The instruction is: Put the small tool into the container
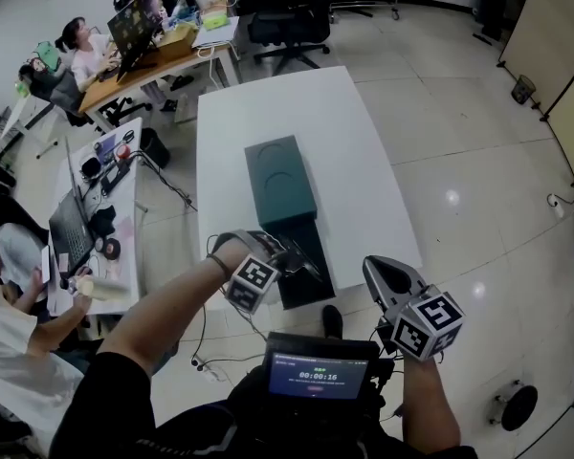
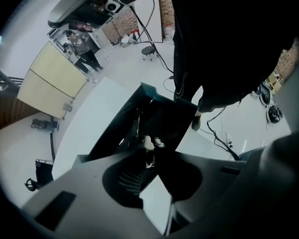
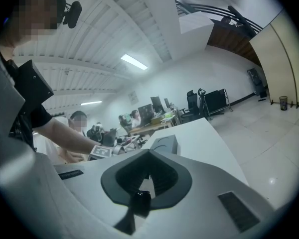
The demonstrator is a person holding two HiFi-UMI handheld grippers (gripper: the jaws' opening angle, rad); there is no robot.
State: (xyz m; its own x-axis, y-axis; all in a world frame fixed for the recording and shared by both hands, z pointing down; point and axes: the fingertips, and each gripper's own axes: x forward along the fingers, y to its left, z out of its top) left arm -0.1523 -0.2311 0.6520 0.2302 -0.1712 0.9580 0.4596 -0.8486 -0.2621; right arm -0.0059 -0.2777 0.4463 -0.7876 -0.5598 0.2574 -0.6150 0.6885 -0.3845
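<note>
Stage: placement step, judged near its end but not finished.
Table [image 1: 359,142]: white, with a green box [image 1: 280,182] lying shut at mid-length and a dark container [image 1: 311,247] just in front of it at the near edge.
Container: open at the top, dark inside; it fills the ground under the jaws in the left gripper view [image 2: 164,118].
Left gripper [image 1: 301,264]: points steeply down over the container. In its own view [image 2: 150,151] the jaws stand almost together, tips pinched on a small pale piece.
Small tool [image 2: 148,143]: that pale piece, at the jaw tips and above the dark interior. Whether it touches the container floor cannot be made out.
Right gripper [image 1: 369,262]: held off the table's right side, well apart from the container. Its own view [image 3: 149,152] shows the jaw tips meeting with nothing between them.
Done: tool carried to the container mouth.
Left to do: seat the tool inside, open the jaws, lift clear.
Caution: a tilted release may leave the tool propped on the rim.
</note>
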